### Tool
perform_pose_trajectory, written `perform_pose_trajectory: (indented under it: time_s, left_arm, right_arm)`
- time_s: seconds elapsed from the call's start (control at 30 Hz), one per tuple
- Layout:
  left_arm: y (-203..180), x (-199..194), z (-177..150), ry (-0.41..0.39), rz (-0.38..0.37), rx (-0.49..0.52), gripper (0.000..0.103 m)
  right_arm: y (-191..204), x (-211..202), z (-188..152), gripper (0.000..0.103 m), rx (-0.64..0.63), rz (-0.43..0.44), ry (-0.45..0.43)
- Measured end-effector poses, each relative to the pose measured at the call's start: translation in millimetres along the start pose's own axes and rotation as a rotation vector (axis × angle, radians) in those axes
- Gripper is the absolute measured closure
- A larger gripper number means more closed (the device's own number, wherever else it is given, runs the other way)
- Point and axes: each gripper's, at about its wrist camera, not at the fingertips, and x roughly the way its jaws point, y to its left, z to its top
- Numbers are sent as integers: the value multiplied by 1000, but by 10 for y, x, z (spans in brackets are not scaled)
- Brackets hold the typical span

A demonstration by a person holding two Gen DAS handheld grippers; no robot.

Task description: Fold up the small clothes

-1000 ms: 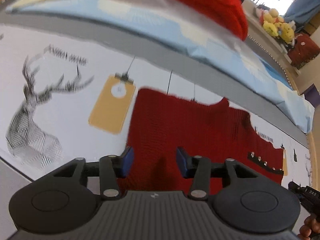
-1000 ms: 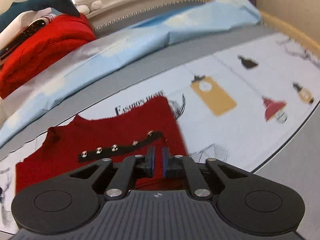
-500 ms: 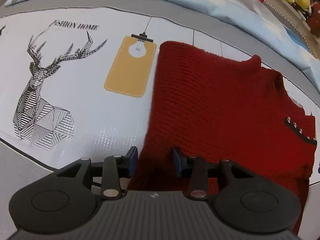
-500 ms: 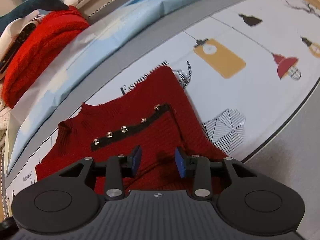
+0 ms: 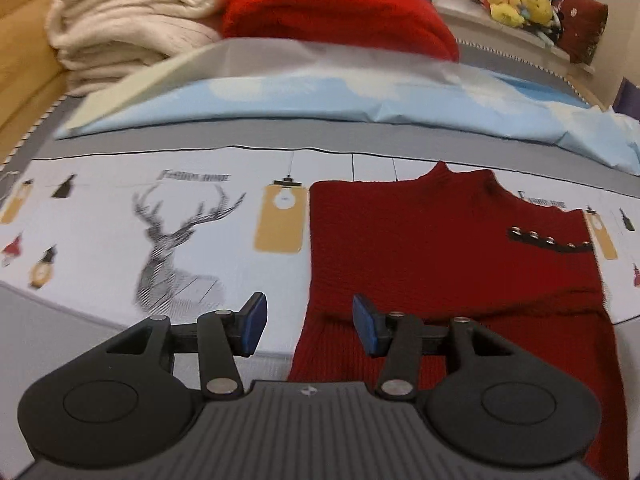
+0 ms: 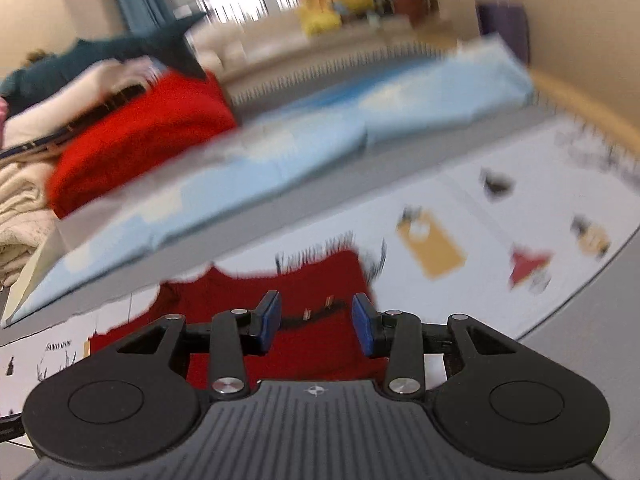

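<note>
We log: dark red sweater (image 5: 448, 256) flat on printed mat (image 5: 120, 240); left gripper (image 5: 308, 324) and right gripper (image 6: 316, 322) both wide apart, holding nothing.

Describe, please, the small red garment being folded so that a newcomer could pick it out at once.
Start at the white printed mat with the deer drawing. The dark red knit top lies flat on it, right of the yellow tag print. Unlike the brighter red sweater stacked behind beside the cream blankets, it carries a black strip of metal studs.
</note>
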Motion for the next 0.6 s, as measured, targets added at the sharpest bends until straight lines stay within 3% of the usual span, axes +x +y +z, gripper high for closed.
perform_pose_trajectory:
  time_s: [0.1, 0.2, 0.3, 0.43, 0.6]
  left_arm:
    - [42, -479, -257, -67, -23, 27, 50]
    - [157, -983, -620, -166, -38, 49, 50]
    - [270, -1323, -985, -211, -81, 49, 51]
    - [410, -1595, -1498, -217, -137, 19, 53]
    - [515, -1586, -2003, -146, -140, -18, 59]
  right_arm:
    - [-14, -498, -16, 62, -21, 23, -79]
    - [-42, -955, -86, 62, -37, 57, -106]
    - [-137, -1496, -251, 59, -92, 115, -143]
    - [-455, -1984, -700, 57, -141, 130, -163]
    - [-919, -2027, -1338, 57, -108, 57, -87]
